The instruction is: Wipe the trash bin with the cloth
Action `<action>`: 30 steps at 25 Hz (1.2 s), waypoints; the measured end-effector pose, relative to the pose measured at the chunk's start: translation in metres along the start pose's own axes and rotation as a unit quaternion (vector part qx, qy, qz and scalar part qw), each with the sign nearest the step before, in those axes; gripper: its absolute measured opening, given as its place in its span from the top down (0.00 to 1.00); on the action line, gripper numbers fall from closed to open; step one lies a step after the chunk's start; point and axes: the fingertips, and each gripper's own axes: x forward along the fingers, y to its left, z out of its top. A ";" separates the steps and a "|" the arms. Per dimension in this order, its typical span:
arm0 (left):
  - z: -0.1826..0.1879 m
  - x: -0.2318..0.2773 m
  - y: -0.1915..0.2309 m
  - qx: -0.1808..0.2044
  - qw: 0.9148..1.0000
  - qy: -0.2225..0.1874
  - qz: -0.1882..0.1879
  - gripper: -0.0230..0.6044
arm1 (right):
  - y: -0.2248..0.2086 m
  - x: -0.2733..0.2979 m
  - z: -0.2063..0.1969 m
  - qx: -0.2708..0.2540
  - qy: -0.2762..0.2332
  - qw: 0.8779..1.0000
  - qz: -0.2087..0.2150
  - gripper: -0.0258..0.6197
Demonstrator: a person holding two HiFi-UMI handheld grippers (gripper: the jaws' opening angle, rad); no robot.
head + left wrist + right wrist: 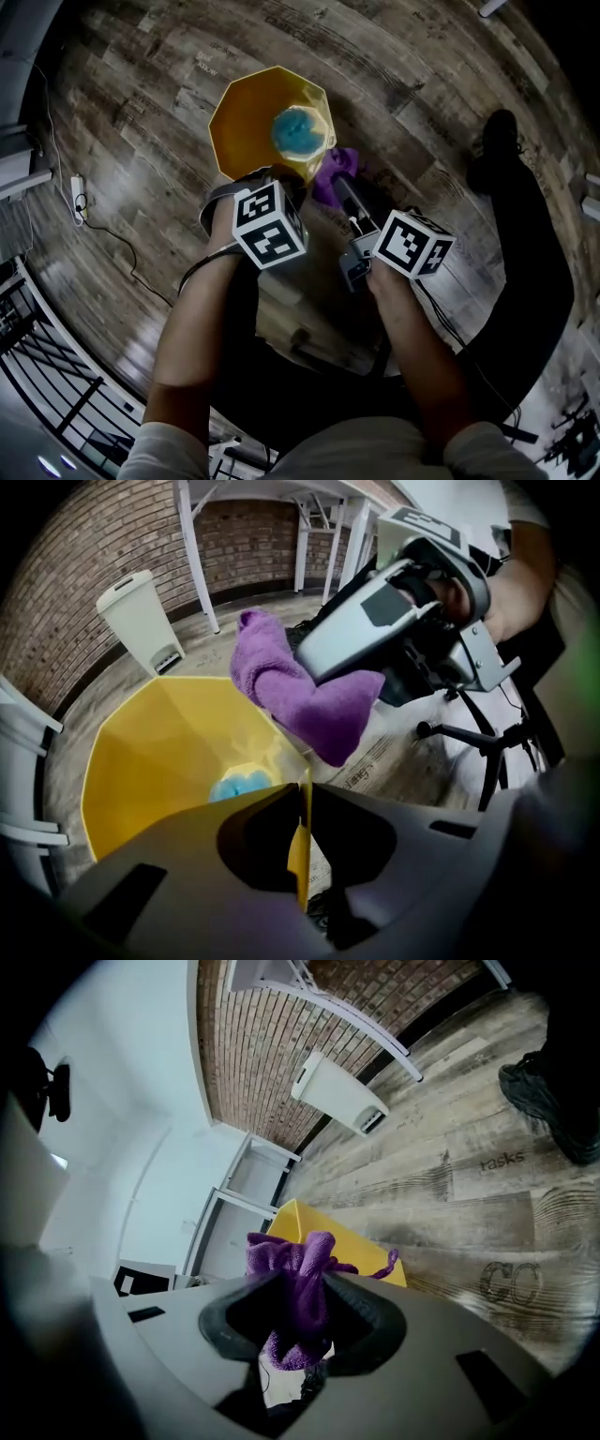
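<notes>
Early stage, as I read it: both grips are set and wiping looks not yet begun. The trash bin (248, 122), yellow and faceted, stands on the wooden floor (141, 141) just far of the person. The left gripper (304, 803) has its jaws pinched nearly together on the thin near rim wall, steadying the bin. The right gripper (298, 1302) is clamped on the bunched purple cloth (339, 169), which is held just beside the bin's right rim; I can't tell if it touches. The whole wipe is left, inside walls and outside. A blue thing (298, 131) sits at the bin's bottom, can't tell what. The bin is upright or close to it, mouth up, long axis vertical.
</notes>
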 end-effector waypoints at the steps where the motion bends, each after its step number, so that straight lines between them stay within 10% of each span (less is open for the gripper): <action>1: 0.001 0.000 0.000 0.003 1.000 -0.002 0.000 0.93 | 0.000 0.003 -0.001 -0.004 0.003 1.000 0.001 0.76; 30: 0.015 0.003 0.005 -0.049 0.998 -0.043 -0.006 0.93 | -0.017 0.019 0.009 -0.031 -0.028 0.999 -0.029 0.76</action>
